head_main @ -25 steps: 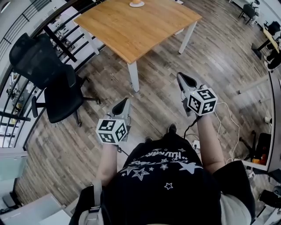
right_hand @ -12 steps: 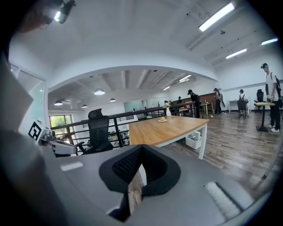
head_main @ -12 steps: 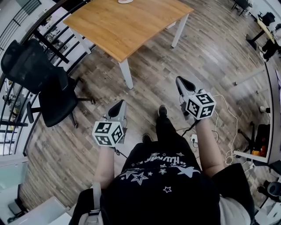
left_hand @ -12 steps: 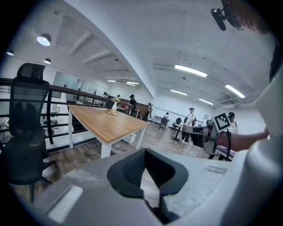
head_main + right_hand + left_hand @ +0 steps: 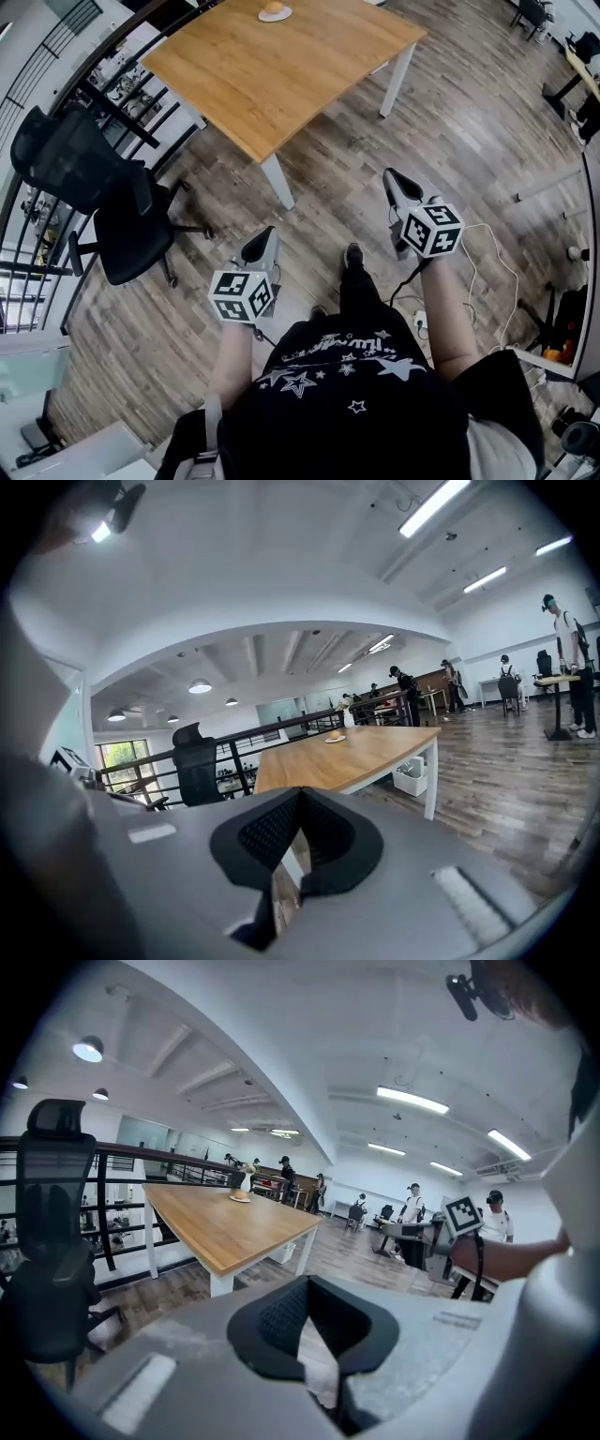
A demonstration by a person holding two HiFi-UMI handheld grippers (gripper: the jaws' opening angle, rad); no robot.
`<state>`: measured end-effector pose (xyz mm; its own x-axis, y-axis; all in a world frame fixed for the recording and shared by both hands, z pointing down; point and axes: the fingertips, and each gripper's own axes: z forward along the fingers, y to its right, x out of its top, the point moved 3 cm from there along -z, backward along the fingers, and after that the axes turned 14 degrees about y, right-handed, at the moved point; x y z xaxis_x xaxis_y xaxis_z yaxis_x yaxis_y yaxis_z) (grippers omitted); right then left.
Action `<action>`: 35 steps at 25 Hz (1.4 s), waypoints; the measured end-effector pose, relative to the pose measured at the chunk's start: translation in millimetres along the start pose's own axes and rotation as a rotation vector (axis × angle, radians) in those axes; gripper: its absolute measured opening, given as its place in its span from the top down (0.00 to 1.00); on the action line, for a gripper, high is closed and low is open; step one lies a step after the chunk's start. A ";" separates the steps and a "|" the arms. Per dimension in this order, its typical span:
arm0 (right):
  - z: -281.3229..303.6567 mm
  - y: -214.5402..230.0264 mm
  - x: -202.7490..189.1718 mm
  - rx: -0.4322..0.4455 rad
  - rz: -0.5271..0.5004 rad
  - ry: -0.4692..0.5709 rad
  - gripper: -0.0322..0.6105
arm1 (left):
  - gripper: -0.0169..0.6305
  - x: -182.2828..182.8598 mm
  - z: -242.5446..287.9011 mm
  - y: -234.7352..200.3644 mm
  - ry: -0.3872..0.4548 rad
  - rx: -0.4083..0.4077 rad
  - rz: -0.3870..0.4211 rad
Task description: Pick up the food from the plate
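Left gripper [image 5: 260, 246], right gripper [image 5: 401, 187]: jaws together, empty, over floor [image 5: 450, 122]. Food [image 5: 273, 7] on plate [image 5: 282, 16] at table [image 5: 281, 66] far edge, well apart. Best: walk closer, open one claw before reaching.

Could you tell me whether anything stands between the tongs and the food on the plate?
Nothing visible does: only floor and bare table separate the left tongs and right tongs from the food on its plate.

We could not tell what the food [image 5: 272, 7] on the plate [image 5: 279, 16] was: too small everywhere. The top edge cut off the table's [image 5: 281, 75] far side.
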<state>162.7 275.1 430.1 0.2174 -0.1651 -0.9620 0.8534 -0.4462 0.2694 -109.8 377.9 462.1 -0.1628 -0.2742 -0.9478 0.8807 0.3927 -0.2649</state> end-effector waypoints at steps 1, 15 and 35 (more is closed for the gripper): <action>9.0 6.9 -0.6 0.004 0.002 -0.009 0.95 | 0.97 2.9 9.5 -1.6 0.000 0.003 0.003; 120.5 99.8 39.1 0.043 0.039 0.006 0.95 | 0.97 49.8 136.9 -15.2 0.025 0.058 0.039; 195.2 172.1 58.7 0.144 0.064 -0.014 0.95 | 0.97 62.3 206.7 -18.2 0.044 0.206 0.022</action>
<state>229.9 16.9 428.5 0.2613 -0.2089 -0.9424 0.7612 -0.5557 0.3343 -44.0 172.2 444.6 -0.1578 -0.2269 -0.9610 0.9558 0.2095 -0.2064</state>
